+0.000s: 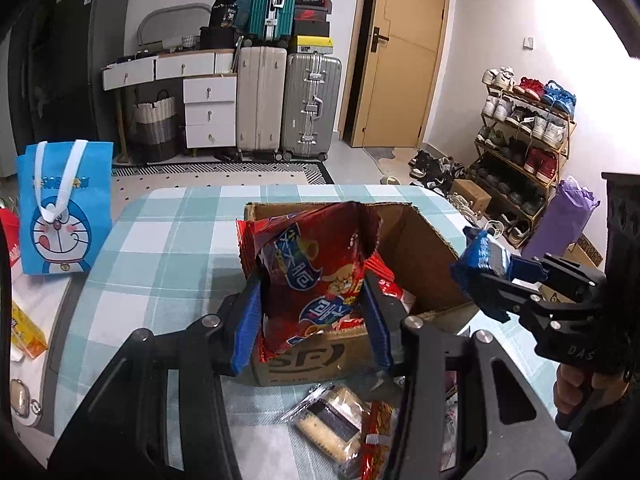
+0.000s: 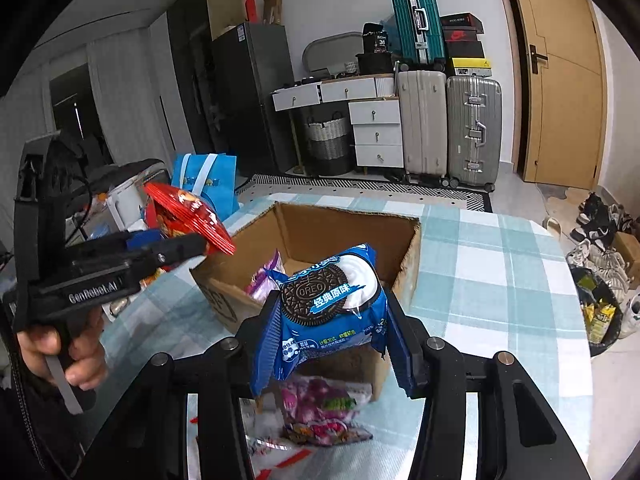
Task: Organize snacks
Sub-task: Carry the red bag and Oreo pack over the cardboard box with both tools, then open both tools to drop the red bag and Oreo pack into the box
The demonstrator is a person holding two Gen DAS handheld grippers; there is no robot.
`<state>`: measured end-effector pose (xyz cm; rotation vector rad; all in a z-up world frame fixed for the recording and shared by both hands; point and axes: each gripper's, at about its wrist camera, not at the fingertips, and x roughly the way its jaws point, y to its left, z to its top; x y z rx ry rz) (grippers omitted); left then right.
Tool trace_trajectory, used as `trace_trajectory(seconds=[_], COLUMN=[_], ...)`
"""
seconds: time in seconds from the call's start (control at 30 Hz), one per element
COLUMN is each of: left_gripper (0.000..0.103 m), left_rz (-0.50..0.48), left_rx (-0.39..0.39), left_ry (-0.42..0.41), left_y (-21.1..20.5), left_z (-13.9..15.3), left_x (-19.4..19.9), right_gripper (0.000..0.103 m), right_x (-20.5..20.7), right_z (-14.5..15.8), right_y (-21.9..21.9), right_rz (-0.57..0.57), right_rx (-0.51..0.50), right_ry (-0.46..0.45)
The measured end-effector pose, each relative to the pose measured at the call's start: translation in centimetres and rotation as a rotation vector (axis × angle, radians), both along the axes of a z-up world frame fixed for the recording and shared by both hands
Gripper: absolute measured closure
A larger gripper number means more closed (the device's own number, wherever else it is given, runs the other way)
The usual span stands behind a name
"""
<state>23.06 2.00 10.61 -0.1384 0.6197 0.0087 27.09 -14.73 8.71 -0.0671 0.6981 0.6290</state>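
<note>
An open cardboard box (image 1: 416,256) stands on the checked table; it also shows in the right wrist view (image 2: 344,224). My left gripper (image 1: 316,312) is shut on a red snack bag (image 1: 316,264) and holds it above the box's near left part. The same bag shows in the right wrist view (image 2: 192,212). My right gripper (image 2: 336,332) is shut on a blue Oreo pack (image 2: 332,300), held above the box's near edge. In the left wrist view the Oreo pack (image 1: 482,256) hangs at the box's right side. Red and purple packets lie inside the box.
A clear-wrapped biscuit pack (image 1: 332,424) and a red packet (image 1: 378,436) lie on the table in front of the box. A pink-purple snack bag (image 2: 324,412) lies there too. A blue Doraemon bag (image 1: 66,208) stands at the left. A yellow box (image 1: 26,332) lies by the left edge.
</note>
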Motion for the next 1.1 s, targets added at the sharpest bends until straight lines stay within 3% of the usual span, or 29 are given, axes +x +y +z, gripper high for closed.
trace_trajectory(seconds=[0.37,0.83,1.1], left_gripper=[0.059,0.059,0.059], left_rz=[-0.003,-0.02,-0.03], left_rx=[0.032,0.015,0.064], left_ry=[0.022,0.066,0.082], left_y=[-1.2,-1.3,-2.0], left_z=[-1.9,-4.3,-4.9], left_x=[3.5,6.9,6.8], right_gripper=[0.054,0.054,0.054], right_x=[2.6,4.4,4.6], right_z=[-1.3,-2.3,-3.1], right_y=[2.0,3.7,4.0], right_rz=[-0.025,-0.004,0.002], right_rx=[-0.017,-0.04,-0.063], right_ry=[0.018,0.029,0.035])
